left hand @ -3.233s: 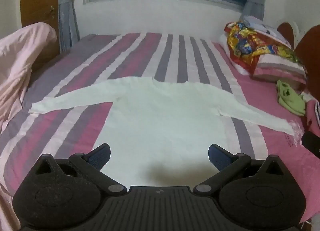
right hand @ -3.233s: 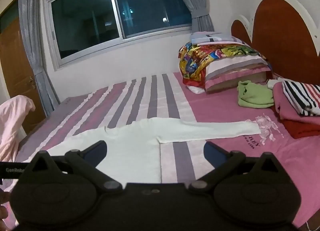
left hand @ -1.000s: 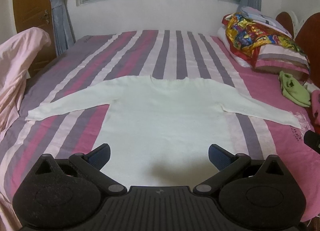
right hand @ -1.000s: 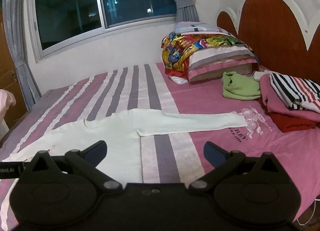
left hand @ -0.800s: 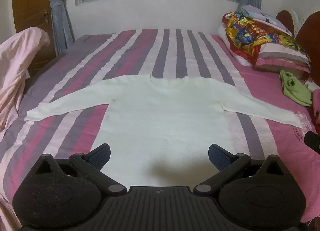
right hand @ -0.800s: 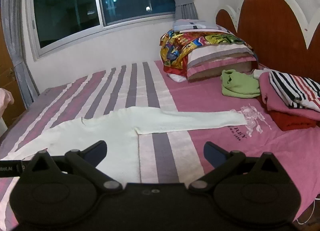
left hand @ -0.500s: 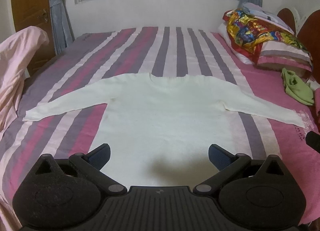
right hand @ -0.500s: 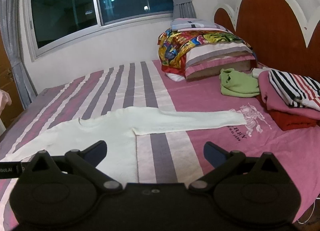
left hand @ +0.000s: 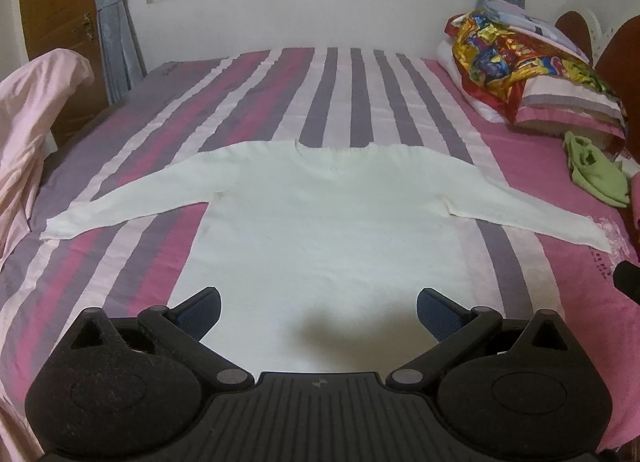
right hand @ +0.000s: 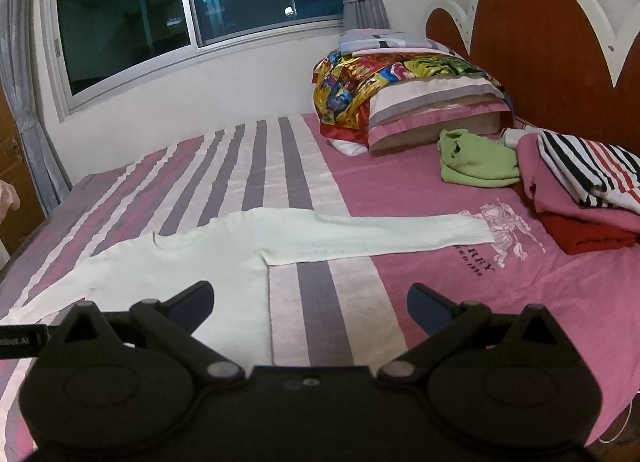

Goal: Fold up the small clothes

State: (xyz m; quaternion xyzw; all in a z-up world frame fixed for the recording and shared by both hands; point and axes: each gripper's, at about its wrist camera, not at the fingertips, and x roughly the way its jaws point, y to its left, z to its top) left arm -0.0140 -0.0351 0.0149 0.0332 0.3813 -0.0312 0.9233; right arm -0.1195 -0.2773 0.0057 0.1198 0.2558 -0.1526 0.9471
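Note:
A white long-sleeved sweater (left hand: 320, 214) lies flat on the striped bed (left hand: 344, 94), both sleeves spread out sideways and the neck toward the window. My left gripper (left hand: 319, 308) hovers open over the sweater's lower hem, holding nothing. In the right wrist view the sweater (right hand: 192, 262) sits left of centre, its right sleeve (right hand: 380, 232) reaching out over the pink sheet. My right gripper (right hand: 310, 300) is open above the bed, just right of the sweater's side edge, apart from the cloth.
A green garment (right hand: 476, 160) and a pile of folded striped, pink and red clothes (right hand: 580, 186) lie at the right by the headboard (right hand: 560, 46). Colourful pillows (left hand: 528, 74) are stacked at the far right. A pink blanket (left hand: 32, 134) hangs at the left edge.
Both grippers have drifted slightly forward and shifted view; the sweater has stayed flat and untouched. Both jaws remain wide apart.

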